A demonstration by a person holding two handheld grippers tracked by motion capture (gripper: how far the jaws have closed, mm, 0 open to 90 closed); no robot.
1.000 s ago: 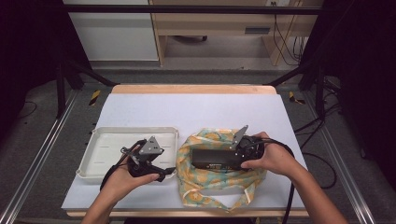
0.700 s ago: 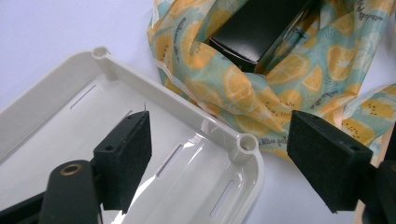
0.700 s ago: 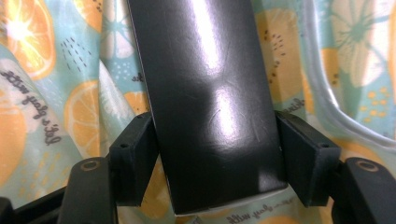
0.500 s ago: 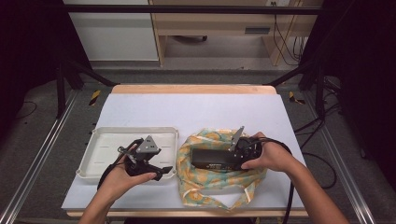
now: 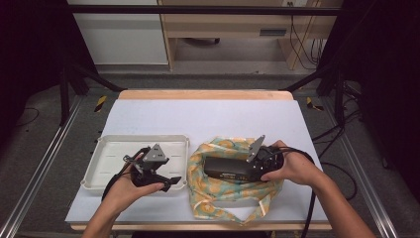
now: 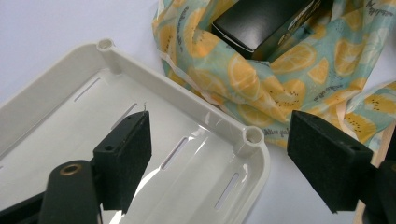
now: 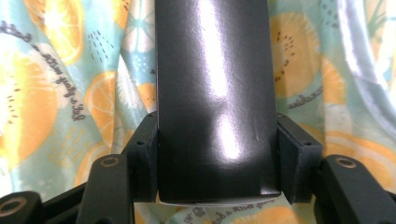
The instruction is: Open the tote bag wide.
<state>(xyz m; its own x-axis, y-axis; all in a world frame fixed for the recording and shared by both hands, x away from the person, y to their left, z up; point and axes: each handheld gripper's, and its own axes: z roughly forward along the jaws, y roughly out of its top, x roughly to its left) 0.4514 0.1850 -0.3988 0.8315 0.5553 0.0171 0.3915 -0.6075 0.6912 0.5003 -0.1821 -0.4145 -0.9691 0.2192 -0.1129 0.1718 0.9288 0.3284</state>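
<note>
Black box: a long glossy carton lying in the hollow of the fruit-print cloth, its near end between the jaws of the right hand-held gripper.
Right hand-held gripper: its jaws have just been closing, and the right gripper view shows both pads set flush against the box's two long sides, so it is clamped on the box; in the high view it comes at the box from the right end.
Cloth: a teal wrap printed with orange slices, bunched up around the box on all sides, a loose tail trailing from the box toward the person.
Tray: a shallow white plastic tray with slots in its floor, just to the left of the box and its cloth; one corner of the tray is just beside the cloth.
Left hand-held gripper: jaws wide apart with nothing between them, hovering over the tray corner nearest the box.
Surface: a pale sheet under the box, cloth and tray.
Step in hand: by my reading, securing a grip on the box so it can be taken out of the cloth.
Next move: likely a lift of the box clear of the folds and a carry leftward to the tray; it calls for a firm, level hold, since the carton is slick and long, and for the cloth not to drag along.
</note>
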